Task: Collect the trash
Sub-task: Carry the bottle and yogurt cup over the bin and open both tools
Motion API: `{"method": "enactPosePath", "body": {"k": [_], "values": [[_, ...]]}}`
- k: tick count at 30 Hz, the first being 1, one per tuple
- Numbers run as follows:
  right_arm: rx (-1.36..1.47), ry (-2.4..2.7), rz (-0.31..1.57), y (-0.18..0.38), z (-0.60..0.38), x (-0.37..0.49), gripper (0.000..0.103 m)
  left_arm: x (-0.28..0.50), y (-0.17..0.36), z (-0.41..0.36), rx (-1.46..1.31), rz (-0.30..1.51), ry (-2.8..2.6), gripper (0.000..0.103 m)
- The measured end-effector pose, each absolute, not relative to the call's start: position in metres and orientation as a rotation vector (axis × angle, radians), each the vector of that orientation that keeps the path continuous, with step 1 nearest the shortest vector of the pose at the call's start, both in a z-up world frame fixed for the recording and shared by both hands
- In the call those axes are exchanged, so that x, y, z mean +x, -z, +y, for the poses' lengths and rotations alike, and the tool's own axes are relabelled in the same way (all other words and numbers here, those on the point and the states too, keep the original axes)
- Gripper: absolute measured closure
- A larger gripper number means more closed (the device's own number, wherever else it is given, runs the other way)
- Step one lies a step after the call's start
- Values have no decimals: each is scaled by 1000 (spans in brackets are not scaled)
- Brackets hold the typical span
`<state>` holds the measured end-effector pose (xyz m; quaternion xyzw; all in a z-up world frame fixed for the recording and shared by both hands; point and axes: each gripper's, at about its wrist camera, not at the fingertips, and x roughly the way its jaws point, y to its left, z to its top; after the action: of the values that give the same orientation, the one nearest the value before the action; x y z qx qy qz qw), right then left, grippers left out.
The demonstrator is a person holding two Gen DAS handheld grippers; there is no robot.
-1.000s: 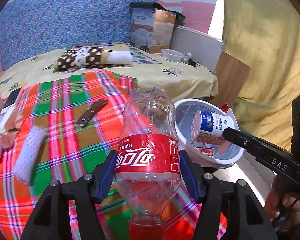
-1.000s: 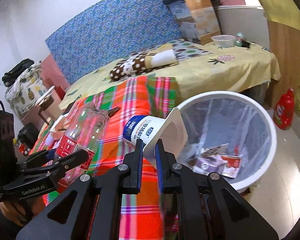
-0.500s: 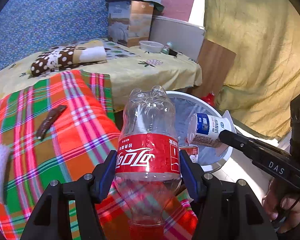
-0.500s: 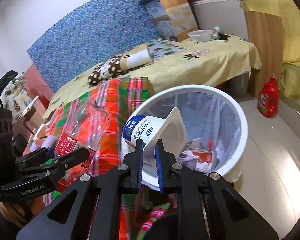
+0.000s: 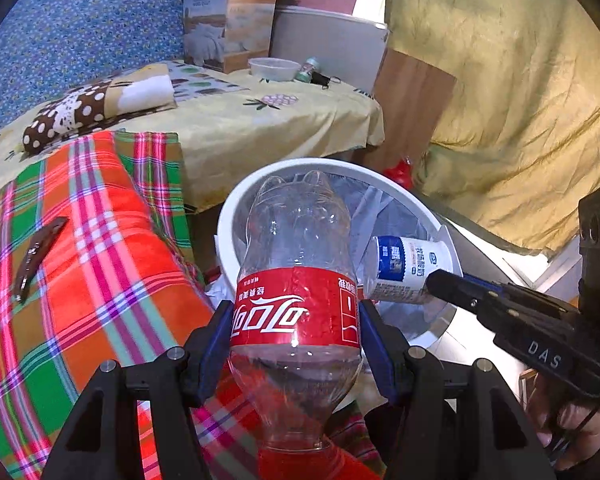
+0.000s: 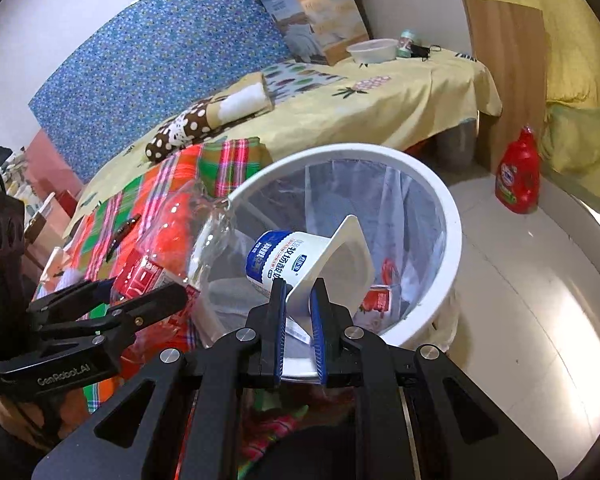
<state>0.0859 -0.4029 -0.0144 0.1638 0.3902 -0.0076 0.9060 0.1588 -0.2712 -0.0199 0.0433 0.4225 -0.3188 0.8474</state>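
Clamping jaws hold the bottle (image 5: 296, 280) base-first and the cup (image 6: 284, 260) sideways over the bin (image 6: 448, 216)

left gripper (image 5: 296, 320): black frame | blue pads | silver screws | "GenRobot.AI" lettering || right gripper (image 6: 298, 300): same build | "DAS" lettering

Left gripper (image 5: 295, 316) clamps an empty cola bottle (image 5: 296, 280) at its red label — cap end toward the camera, base over the white bin (image 5: 236, 216). Right gripper (image 5: 434, 282) pinches a yogurt cup (image 5: 404, 268) above the bin's lined interior. Plaid blanket (image 5: 100, 260) lies left of the bin.
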Motion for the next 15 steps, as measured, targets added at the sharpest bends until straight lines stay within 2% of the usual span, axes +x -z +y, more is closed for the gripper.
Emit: {"method": "enactPosePath", "body": {"k": [11, 15], "values": [[355, 27, 835, 21, -409, 91, 88, 170, 24, -278, 74, 911, 659, 41], [358, 23, 828, 20, -410, 93, 80, 172, 21, -282, 81, 899, 653, 41]]}}
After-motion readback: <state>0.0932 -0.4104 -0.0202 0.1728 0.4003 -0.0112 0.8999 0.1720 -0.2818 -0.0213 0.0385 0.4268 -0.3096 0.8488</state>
